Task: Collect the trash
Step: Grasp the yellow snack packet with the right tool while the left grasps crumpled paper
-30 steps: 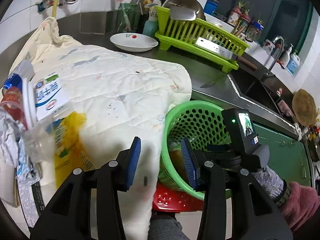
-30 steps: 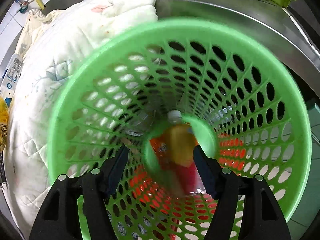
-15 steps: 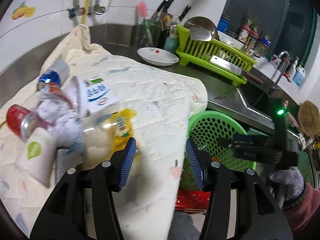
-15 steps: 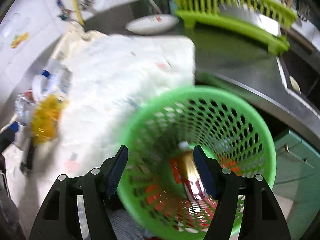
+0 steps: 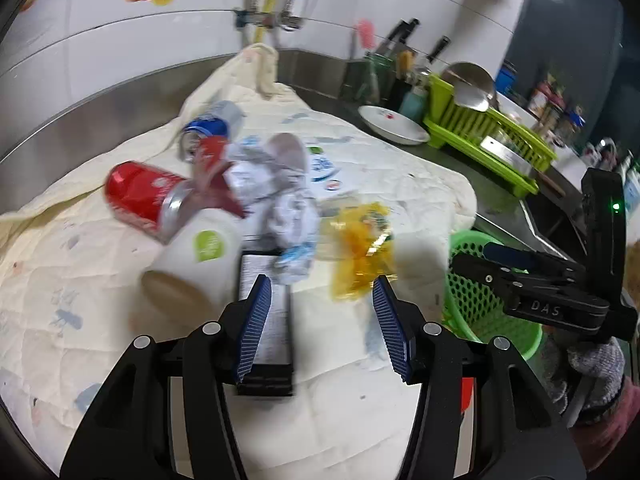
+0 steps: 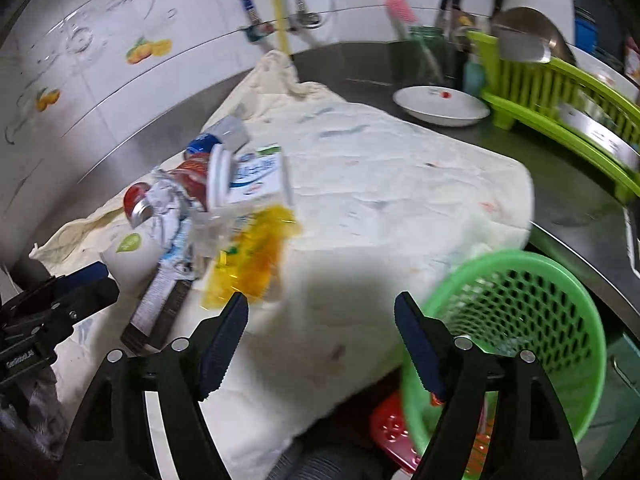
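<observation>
We note both grippers empty: left gripper fingers part open above the trash pile on the tabletop cloth; right gripper fingers still opening, wide. Green basket waits just right of the cloth edge, positioned low for dropping.

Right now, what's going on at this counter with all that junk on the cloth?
A person with a gripper in each hand is clearing trash off a cream cloth into a green basket at the counter's edge. Both grippers are empty. The left gripper faces the pile: red can, crumpled paper, yellow wrapper. The right gripper is opening beside the basket.
</observation>
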{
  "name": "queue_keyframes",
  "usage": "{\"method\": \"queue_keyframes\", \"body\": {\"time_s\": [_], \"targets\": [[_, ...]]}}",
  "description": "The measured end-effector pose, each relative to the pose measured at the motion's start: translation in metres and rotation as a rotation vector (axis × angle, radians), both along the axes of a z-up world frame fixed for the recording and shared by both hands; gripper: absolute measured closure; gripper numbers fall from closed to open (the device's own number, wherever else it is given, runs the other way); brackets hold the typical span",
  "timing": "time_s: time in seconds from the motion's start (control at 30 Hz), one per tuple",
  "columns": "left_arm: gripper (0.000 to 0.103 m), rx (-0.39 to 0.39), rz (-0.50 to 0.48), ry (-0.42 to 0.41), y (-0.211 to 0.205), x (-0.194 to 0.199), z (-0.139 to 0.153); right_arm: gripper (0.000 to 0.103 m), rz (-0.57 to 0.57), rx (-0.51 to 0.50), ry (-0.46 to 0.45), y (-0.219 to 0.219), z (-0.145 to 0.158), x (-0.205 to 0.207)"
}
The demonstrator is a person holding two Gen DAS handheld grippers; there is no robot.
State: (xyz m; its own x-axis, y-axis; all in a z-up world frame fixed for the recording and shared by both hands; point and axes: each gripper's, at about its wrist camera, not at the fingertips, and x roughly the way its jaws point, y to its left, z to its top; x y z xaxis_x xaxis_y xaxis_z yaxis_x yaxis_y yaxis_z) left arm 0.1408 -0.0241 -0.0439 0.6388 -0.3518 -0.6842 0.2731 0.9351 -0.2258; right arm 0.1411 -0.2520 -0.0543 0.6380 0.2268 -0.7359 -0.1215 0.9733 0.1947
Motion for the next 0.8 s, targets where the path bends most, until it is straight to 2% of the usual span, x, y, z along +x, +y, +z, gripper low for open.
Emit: {"method": "queue_keyframes", "body": {"time_s": [0.27,0.67,0.73,0.8], "targets": [[0.050,-0.025,0.069,0.003,0.033,0.004,0.002,0.021,0.041,0.007,-0.002,0.037,-0.007,0.029],[0.050,-0.032,0.081,-0.004,0.039,0.017,0.006,0.019,0.067,0.044,0.070,0.053,-0.038,0.070],[0.050,-0.031,0.079,0.000,0.038,0.021,0.005,0.023,0.070,0.043,0.078,0.052,-0.042,0.071],[0.050,-0.031,0.077,0.004,0.036,0.025,0.004,0.031,0.082,0.052,0.086,0.051,-0.044,0.071]]}}
